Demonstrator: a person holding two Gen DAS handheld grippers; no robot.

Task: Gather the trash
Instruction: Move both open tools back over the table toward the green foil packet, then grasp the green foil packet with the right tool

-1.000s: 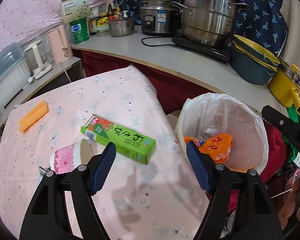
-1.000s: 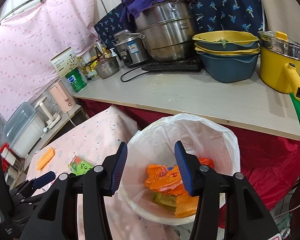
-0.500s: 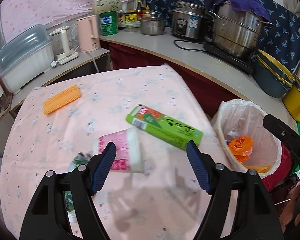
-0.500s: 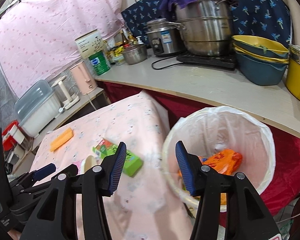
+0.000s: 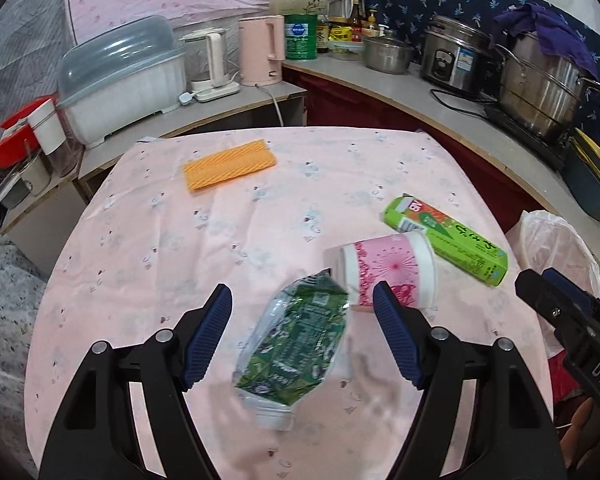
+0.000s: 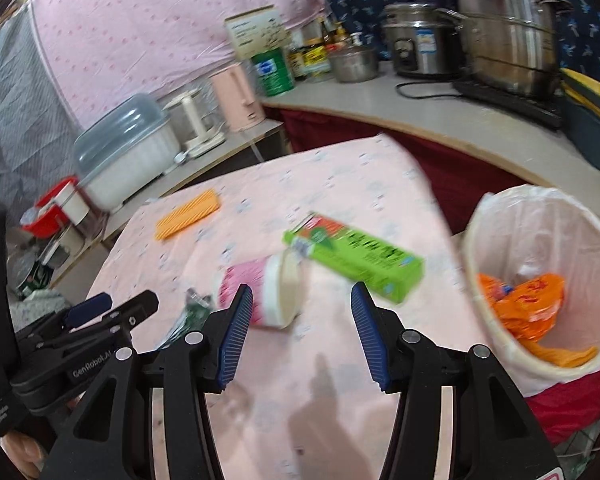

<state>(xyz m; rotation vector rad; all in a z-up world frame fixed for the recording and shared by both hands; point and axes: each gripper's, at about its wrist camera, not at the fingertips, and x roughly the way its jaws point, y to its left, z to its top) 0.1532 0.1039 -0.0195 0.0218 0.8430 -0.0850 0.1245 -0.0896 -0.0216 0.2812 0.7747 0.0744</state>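
Soft, even indoor light – faint shadows on the pink tablecloth [image 5: 260, 240]. Right wrist view smeared by motion blur; both views bend strongly and darken at the edges.

Green carton [image 5: 444, 240], pink cup [image 5: 388, 270]

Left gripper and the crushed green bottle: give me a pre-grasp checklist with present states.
1. Left gripper jaws open, nothing held: ok.
2. Crushed green bottle lies between the jaws in the picture: ok.
3. Jaws down at bottle level: cannot tell.
4. Pink cup clear of the bottle: not ok, it sits right at the bottle's end.
5. Right gripper open, nothing held: ok.
6. Bin has room: ok.
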